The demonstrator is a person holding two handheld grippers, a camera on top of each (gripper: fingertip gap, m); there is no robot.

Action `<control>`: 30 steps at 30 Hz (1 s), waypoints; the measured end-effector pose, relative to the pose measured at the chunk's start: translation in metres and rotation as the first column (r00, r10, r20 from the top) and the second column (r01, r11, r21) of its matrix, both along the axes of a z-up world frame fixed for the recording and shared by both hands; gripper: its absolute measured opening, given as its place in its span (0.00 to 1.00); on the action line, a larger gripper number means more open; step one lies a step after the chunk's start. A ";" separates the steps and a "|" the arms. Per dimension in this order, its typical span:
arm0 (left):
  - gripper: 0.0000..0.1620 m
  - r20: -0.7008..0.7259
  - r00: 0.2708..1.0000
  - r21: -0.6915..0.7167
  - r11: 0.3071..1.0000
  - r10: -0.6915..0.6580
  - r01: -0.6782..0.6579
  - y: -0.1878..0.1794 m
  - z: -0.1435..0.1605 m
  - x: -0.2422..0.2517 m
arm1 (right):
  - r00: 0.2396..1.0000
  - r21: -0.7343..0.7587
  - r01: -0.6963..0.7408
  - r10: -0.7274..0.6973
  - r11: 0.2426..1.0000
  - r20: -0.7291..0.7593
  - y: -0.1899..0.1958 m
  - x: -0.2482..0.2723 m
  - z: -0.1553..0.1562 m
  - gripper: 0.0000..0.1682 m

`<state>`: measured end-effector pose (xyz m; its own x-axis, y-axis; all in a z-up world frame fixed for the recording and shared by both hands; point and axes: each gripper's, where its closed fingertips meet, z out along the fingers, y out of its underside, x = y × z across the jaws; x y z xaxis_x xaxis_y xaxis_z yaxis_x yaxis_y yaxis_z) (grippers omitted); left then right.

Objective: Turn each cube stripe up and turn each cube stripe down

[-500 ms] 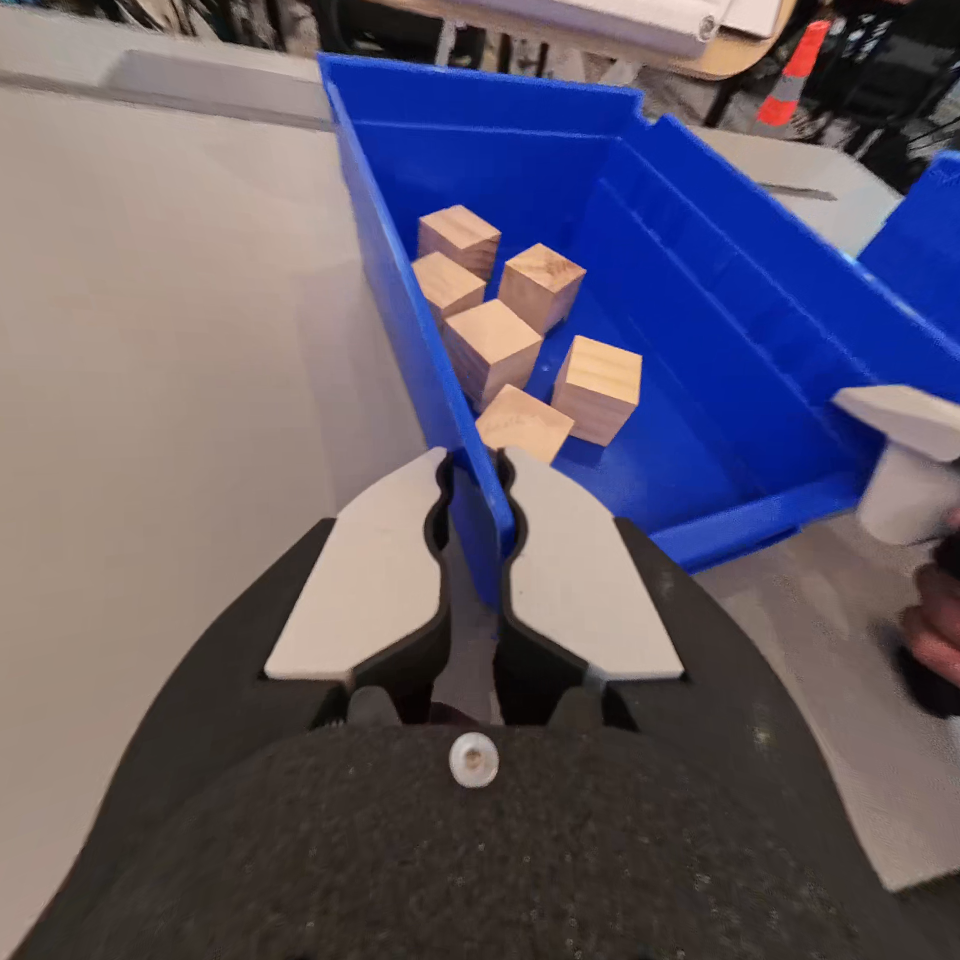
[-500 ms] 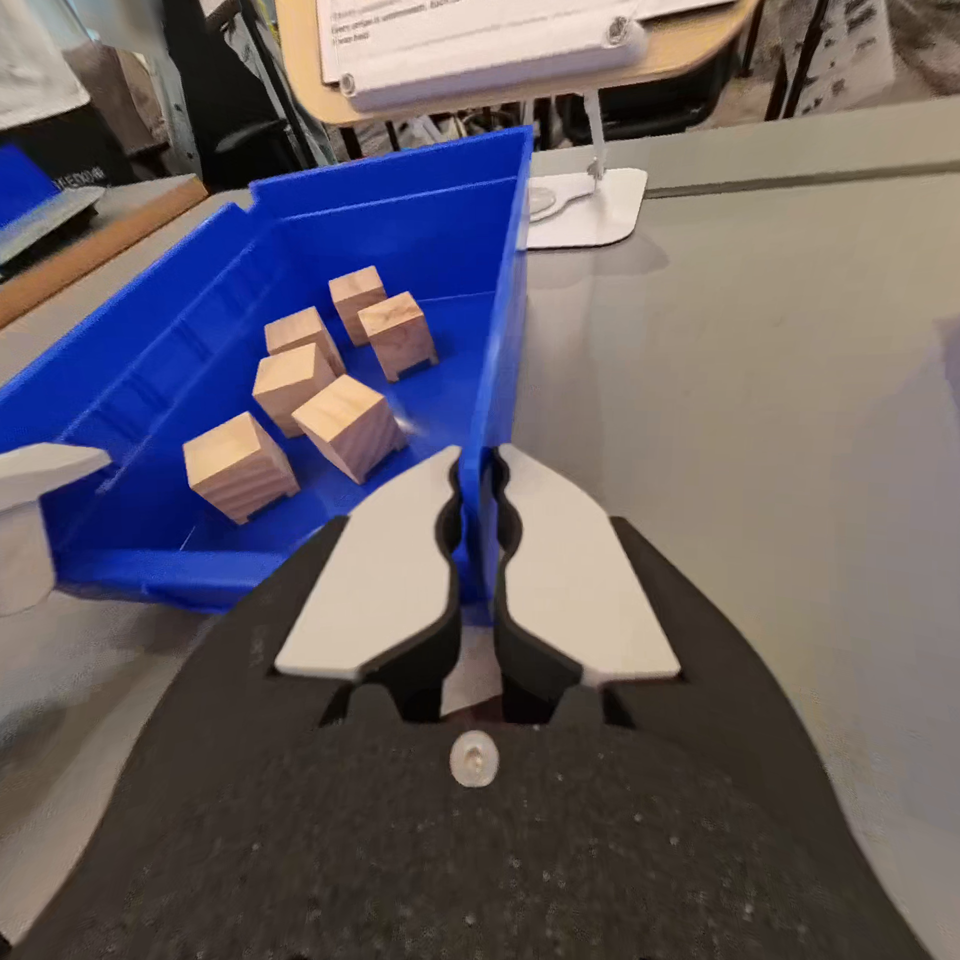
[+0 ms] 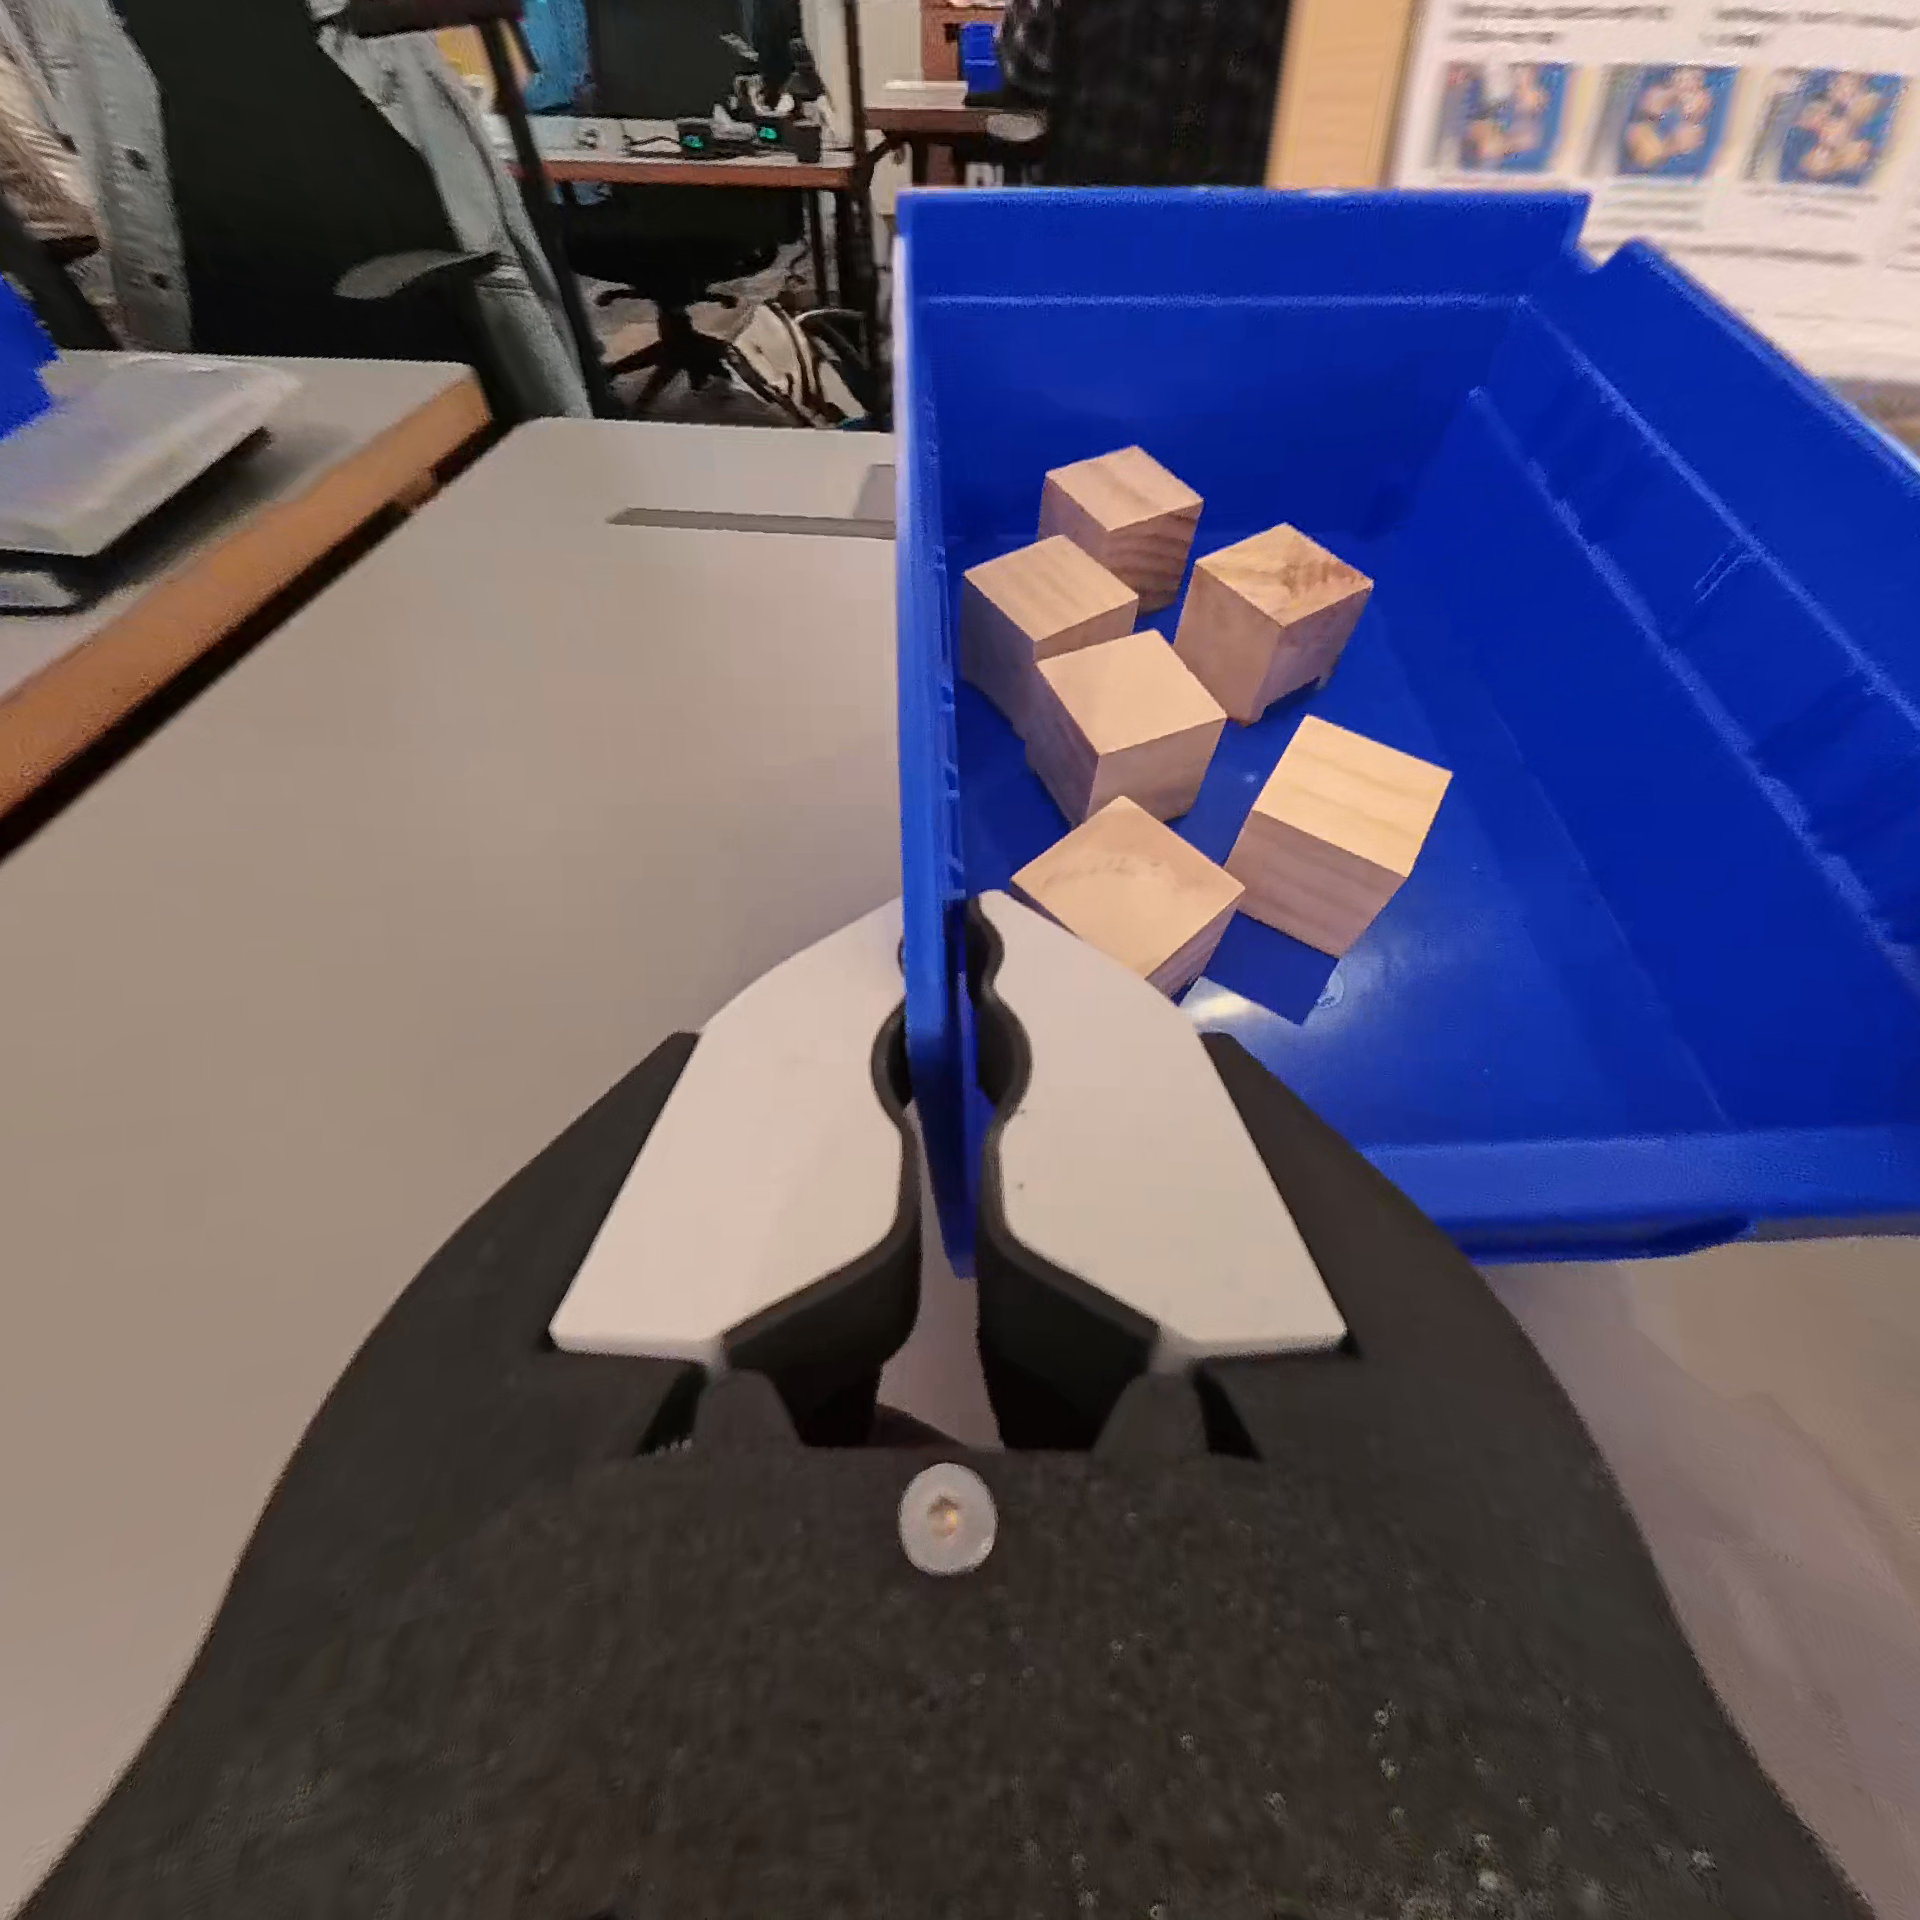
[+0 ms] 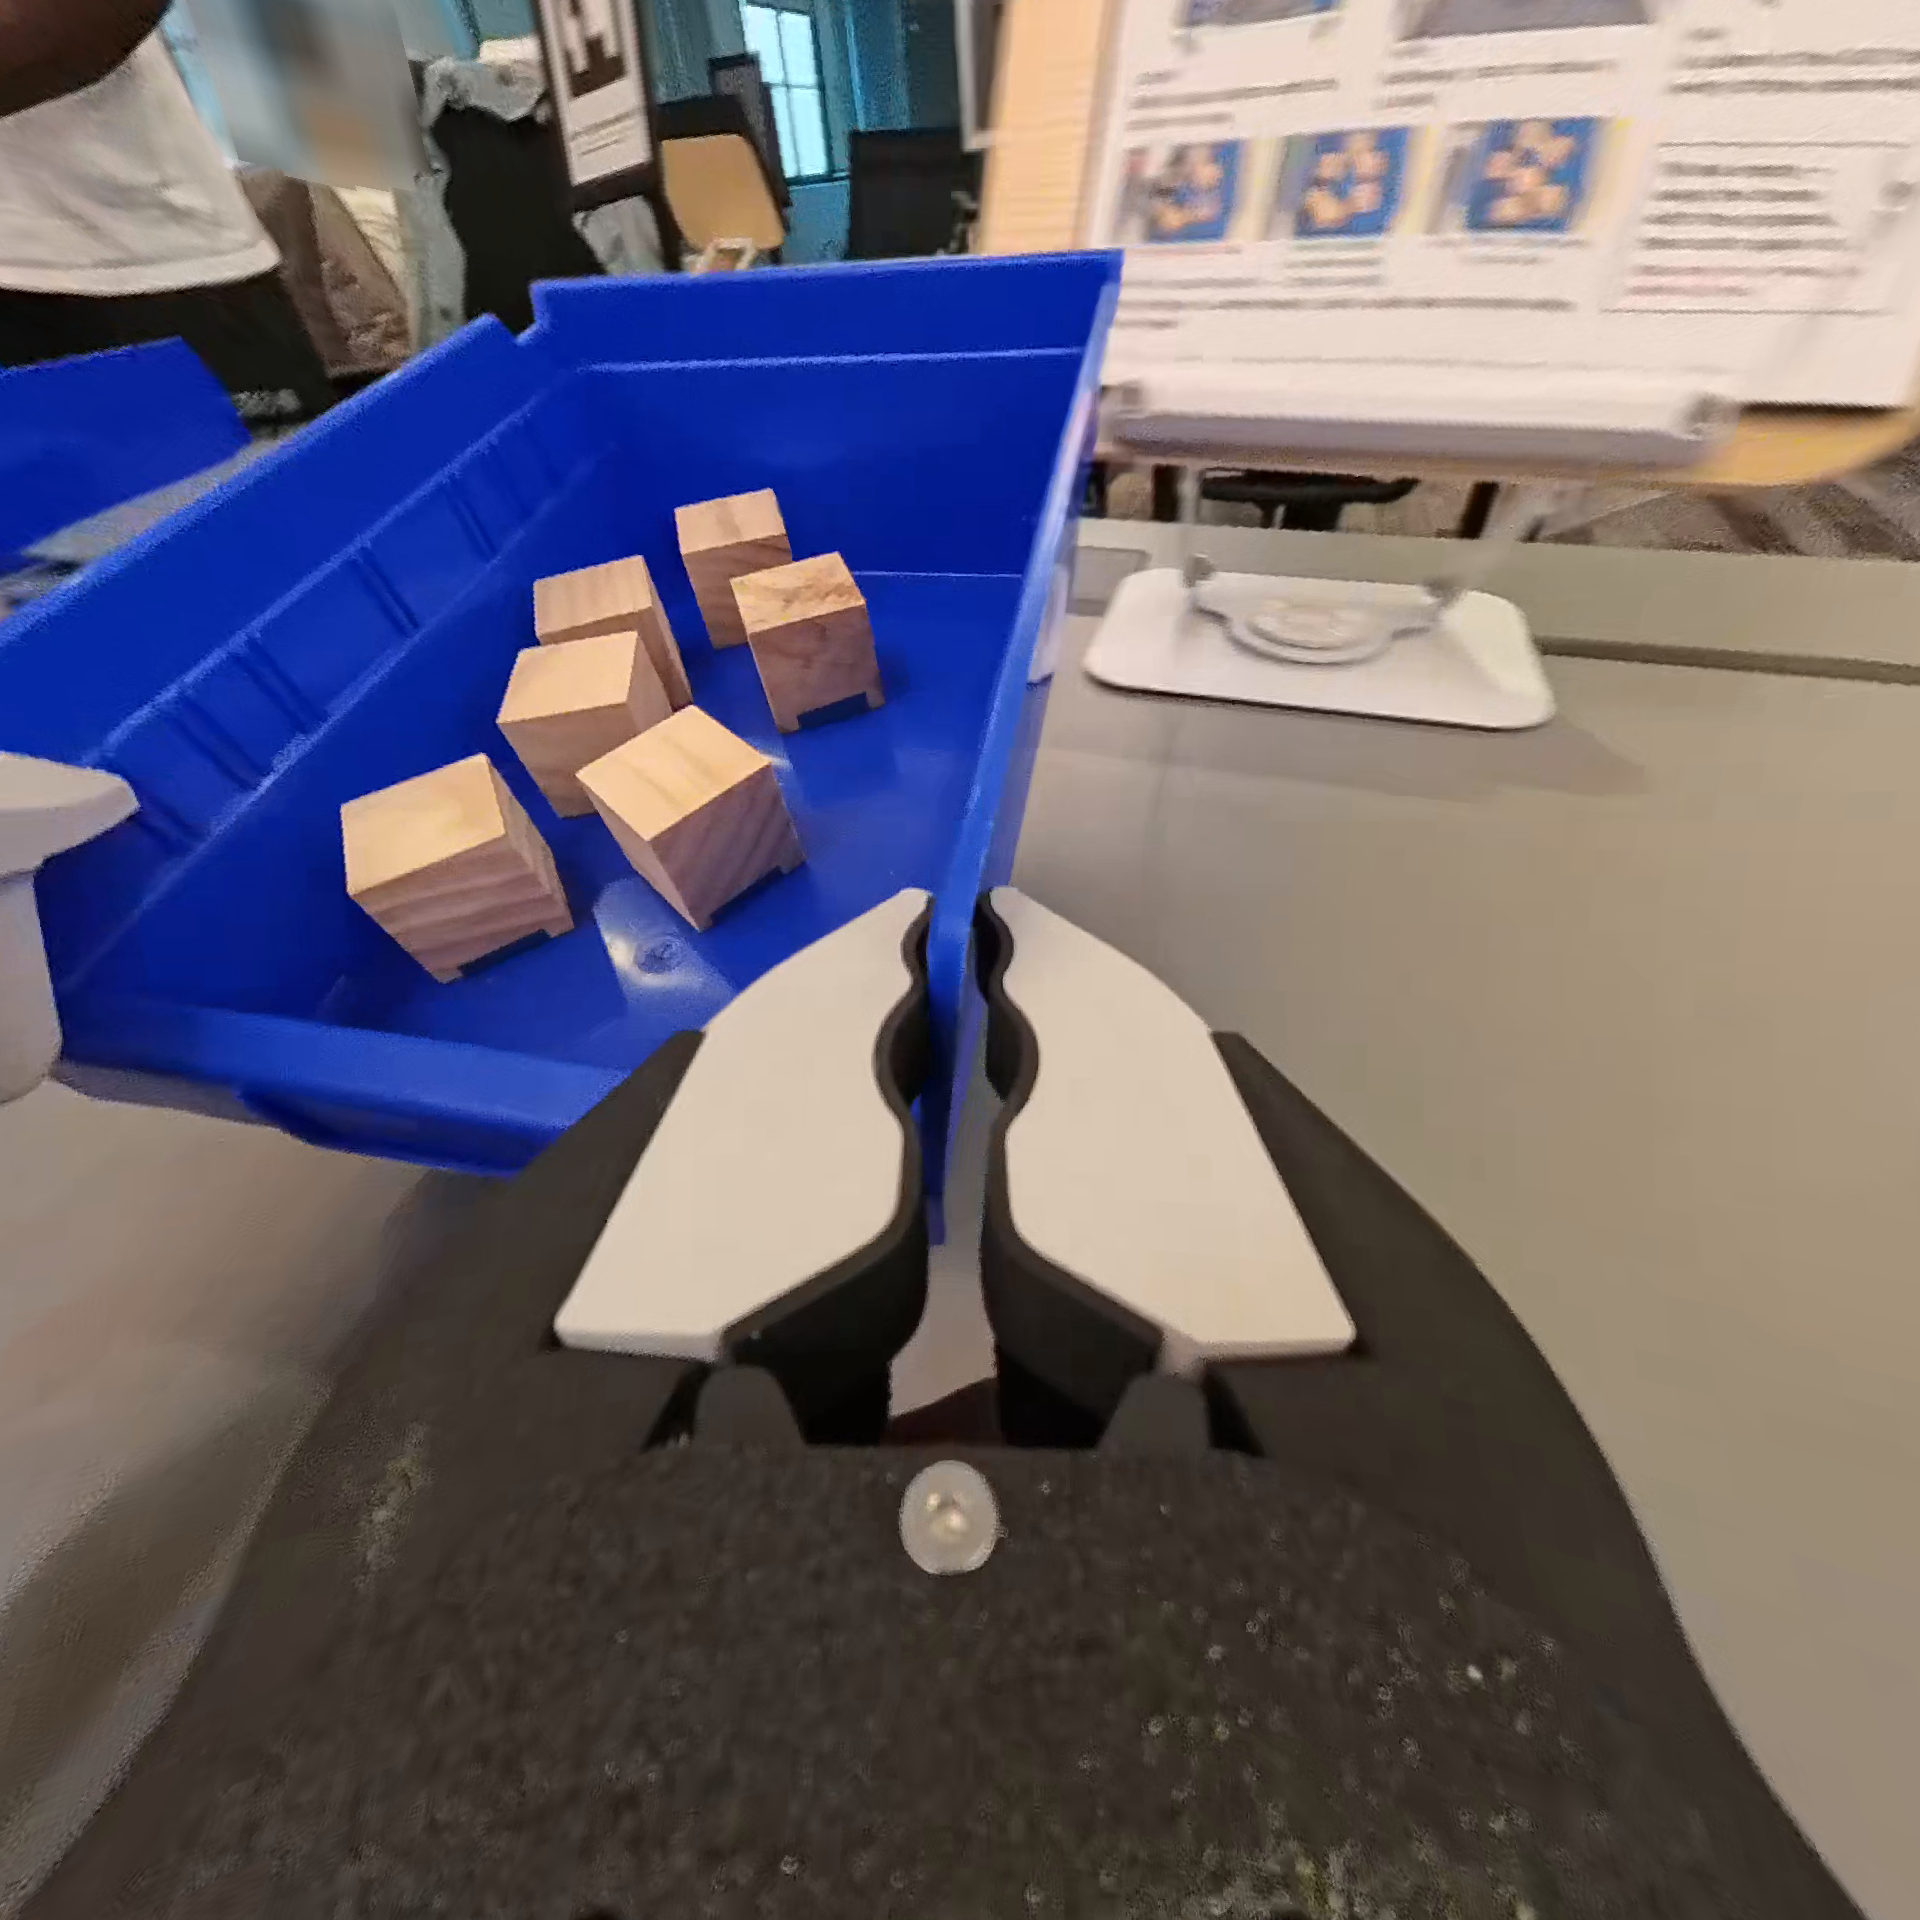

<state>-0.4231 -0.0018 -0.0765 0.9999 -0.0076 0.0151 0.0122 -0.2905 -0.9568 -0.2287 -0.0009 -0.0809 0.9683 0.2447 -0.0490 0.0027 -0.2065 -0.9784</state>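
Grey table (image 3: pixel 520 831), tool-pinched blue bin (image 3: pixel 1662 727), 6 wooden cubes (image 3: pixel 1127 722).

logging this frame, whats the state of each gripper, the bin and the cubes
left gripper: shut on the blue bin's side wall
right gripper: shut on the opposite side wall
blue bin: held between both grippers, tilted
wooden cubes: six, loose on the bin floor, clustered, none gripped

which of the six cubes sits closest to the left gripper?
The cube right beside the left gripper, against the bin wall that it clamps. It touches the inner finger; the other five lie deeper in the bin.
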 end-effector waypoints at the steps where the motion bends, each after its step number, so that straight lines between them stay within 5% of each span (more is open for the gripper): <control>1: 0.02 0.011 1.000 0.005 1.000 0.005 -0.005 0.003 0.001 -0.020 | 1.000 -0.011 -0.013 0.013 1.000 0.012 0.003 -0.020 -0.002 0.04; 8: 0.02 0.039 0.999 -0.064 0.998 0.002 0.001 0.026 -0.017 -0.111 | 0.997 -0.129 -0.069 0.073 0.989 0.031 0.021 -0.116 -0.037 0.04; 11: 0.02 0.090 0.996 -0.105 0.994 -0.028 0.037 0.032 -0.040 -0.122 | 0.995 -0.120 -0.073 0.080 0.990 0.057 0.022 -0.128 -0.041 0.05; 20: 0.02 0.150 0.986 -0.077 0.993 -0.073 0.085 0.036 -0.041 -0.130 | 0.984 -0.152 -0.177 0.178 0.973 -0.002 0.019 -0.139 -0.042 0.11; 23: 0.27 0.035 0.998 -0.101 0.994 0.044 -0.040 0.029 -0.039 -0.148 | 0.933 -0.325 -0.343 0.360 0.881 -0.007 0.001 -0.138 -0.055 0.34; 25: 0.37 -0.051 0.984 -0.093 0.980 0.172 -0.176 0.018 -0.024 -0.164 | 0.888 -0.402 -0.430 0.460 0.808 -0.026 -0.013 -0.121 -0.053 0.36; 30: 0.41 -0.141 0.969 0.035 0.979 0.205 -0.202 -0.003 0.040 -0.121 | 0.777 -0.506 -0.543 0.629 0.670 0.000 -0.046 -0.045 -0.036 0.40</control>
<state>-0.5443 -0.0048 -0.0362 0.9722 0.1972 -0.1263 -0.0685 -0.2764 -0.9586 -0.2733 -0.0467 -0.1173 0.6352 0.7543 -0.1659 0.4257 -0.5212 -0.7396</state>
